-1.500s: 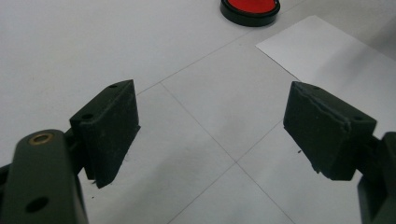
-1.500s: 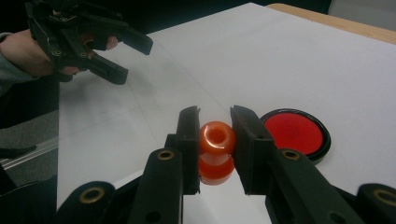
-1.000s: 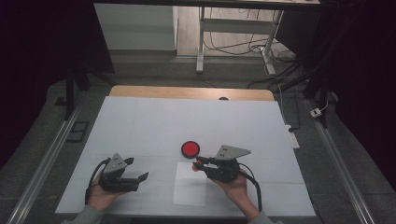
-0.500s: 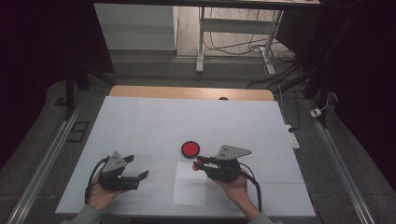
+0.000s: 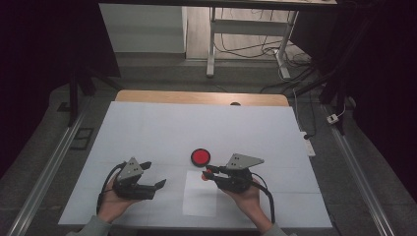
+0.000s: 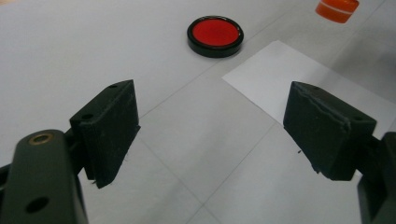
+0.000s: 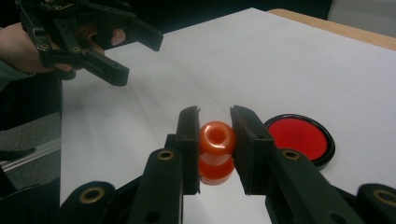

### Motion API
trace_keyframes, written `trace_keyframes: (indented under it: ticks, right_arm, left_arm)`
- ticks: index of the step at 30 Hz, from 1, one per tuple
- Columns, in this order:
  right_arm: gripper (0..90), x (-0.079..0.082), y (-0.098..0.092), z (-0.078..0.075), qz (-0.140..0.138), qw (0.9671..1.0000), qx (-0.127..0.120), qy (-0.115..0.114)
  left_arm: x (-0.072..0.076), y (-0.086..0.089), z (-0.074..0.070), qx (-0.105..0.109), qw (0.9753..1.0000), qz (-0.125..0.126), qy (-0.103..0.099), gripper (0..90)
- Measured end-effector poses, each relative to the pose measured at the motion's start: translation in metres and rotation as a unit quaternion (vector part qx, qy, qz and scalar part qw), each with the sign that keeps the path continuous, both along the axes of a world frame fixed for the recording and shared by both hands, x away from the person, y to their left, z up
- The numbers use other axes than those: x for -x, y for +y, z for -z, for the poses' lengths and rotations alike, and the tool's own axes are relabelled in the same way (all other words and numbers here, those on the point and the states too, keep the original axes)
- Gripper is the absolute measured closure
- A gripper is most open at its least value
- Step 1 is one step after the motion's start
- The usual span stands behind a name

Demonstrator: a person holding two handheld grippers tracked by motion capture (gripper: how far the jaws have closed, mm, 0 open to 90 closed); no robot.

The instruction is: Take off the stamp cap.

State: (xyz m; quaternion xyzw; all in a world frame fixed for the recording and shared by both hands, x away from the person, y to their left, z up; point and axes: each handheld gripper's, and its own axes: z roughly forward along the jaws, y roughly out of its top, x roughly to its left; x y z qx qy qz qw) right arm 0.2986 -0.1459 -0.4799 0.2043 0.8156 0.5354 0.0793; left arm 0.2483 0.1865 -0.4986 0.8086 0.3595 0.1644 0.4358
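Observation:
A small orange spool-shaped piece (image 7: 216, 140) sits between the jaws of my right gripper (image 7: 215, 141), which is shut on it. In the high view the right gripper (image 5: 207, 172) holds this orange piece (image 5: 204, 176) at the far edge of a white paper sheet (image 5: 200, 196). Whether it touches the sheet, I cannot tell. A red disc with a black rim (image 5: 200, 157) lies flat just beyond it. My left gripper (image 5: 153, 173) is open and empty to the left of the sheet. Its own view shows the left gripper (image 6: 210, 135) aimed toward the disc (image 6: 215, 35) and the orange piece (image 6: 337, 9).
The tabletop is covered by a large white mat (image 5: 147, 128), with a wooden strip (image 5: 196, 97) along the far edge. Metal rails run along both sides of the table (image 5: 44, 172). Cables trail from both grippers toward the near edge.
The left gripper has shifted slightly to the right, toward the sheet. The right gripper has stayed in place with the orange piece between its jaws.

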Motion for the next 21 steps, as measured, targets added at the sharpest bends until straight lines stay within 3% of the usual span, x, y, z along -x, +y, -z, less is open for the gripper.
trace_keyframes:
  ticks: [21]
  right_arm:
    - [72.0,0.0,-0.001,-0.001,0.0,1.0,0.002,-0.001]
  left_arm:
    - [-0.008,-0.03,-0.004,-0.007,0.9994,0.035,-0.003,19.6]
